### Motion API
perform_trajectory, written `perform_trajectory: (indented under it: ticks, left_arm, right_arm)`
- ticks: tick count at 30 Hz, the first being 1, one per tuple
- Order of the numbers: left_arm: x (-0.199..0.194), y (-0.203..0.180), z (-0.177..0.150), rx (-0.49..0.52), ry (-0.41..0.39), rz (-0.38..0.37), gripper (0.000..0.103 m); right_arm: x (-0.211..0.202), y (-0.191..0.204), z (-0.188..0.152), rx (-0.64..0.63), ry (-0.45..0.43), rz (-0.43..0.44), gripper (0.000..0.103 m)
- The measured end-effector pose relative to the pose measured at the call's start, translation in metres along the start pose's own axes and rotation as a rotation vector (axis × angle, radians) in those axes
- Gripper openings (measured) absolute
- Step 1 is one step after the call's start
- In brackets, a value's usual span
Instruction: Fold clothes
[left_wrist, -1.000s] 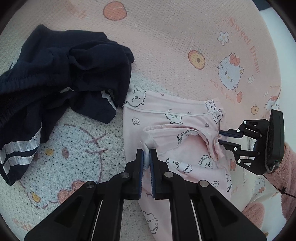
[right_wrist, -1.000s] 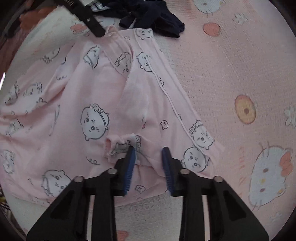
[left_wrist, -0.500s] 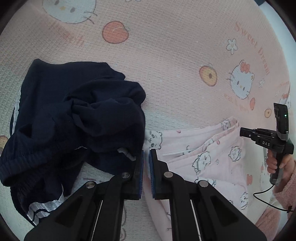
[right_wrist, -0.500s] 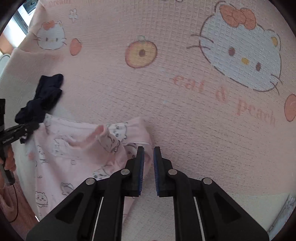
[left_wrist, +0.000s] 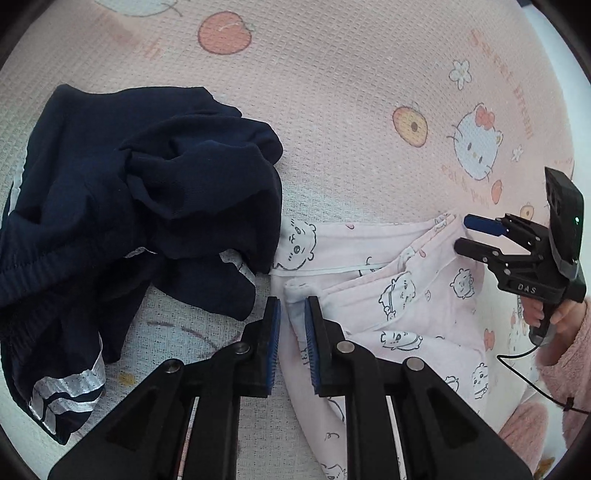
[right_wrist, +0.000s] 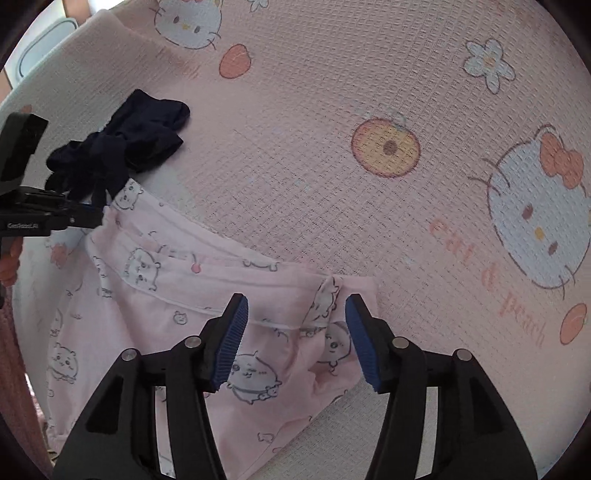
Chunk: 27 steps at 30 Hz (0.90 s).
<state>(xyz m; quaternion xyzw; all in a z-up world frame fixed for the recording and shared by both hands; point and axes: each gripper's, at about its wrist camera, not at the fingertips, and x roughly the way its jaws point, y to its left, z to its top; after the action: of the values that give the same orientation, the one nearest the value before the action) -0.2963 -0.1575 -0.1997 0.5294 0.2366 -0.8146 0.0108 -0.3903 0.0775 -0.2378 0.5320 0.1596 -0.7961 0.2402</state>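
A pink pyjama garment with cartoon prints (left_wrist: 399, 291) lies flat on the bed; it also shows in the right wrist view (right_wrist: 207, 295). My left gripper (left_wrist: 293, 325) is partly open over the garment's near left corner, the fabric lying loose between the pads. My right gripper (right_wrist: 295, 332) is open above the garment's far right corner and holds nothing; it also shows in the left wrist view (left_wrist: 461, 232). My left gripper shows at the left edge of the right wrist view (right_wrist: 88, 218).
A crumpled navy garment with white stripes (left_wrist: 140, 206) lies left of the pink one, overlapping its corner; it shows in the right wrist view (right_wrist: 125, 147). A pink Hello Kitty bedspread (left_wrist: 332, 92) covers the bed. A pink-sleeved arm (left_wrist: 565, 354) is at right.
Both grippers carried the pink garment's edge across and laid it down. Both have since opened and let go of the fabric, the right one wide.
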Motion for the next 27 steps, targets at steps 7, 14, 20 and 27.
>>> perform_trajectory:
  ticks: [7,14,20,27]
  left_arm:
    - [-0.026,-0.014,0.007,0.053,-0.085,-0.009,0.002]
    - [-0.021,-0.015,0.021,0.03,-0.115,0.022,0.002]
    - [0.005,-0.017,0.013,-0.01,-0.022,-0.086,0.015]
    - [0.022,-0.03,0.01,0.022,-0.026,-0.044,0.028]
  right_arm:
    - [-0.012,0.014,-0.012,-0.004,-0.066,-0.059,0.007]
    - [-0.028,-0.033,-0.026,0.204,-0.085,-0.106,0.008]
    - [0.01,-0.04,-0.029,0.229,0.04,-0.08,0.037]
    - [-0.01,-0.035,-0.039,0.217,0.019,-0.096,0.042]
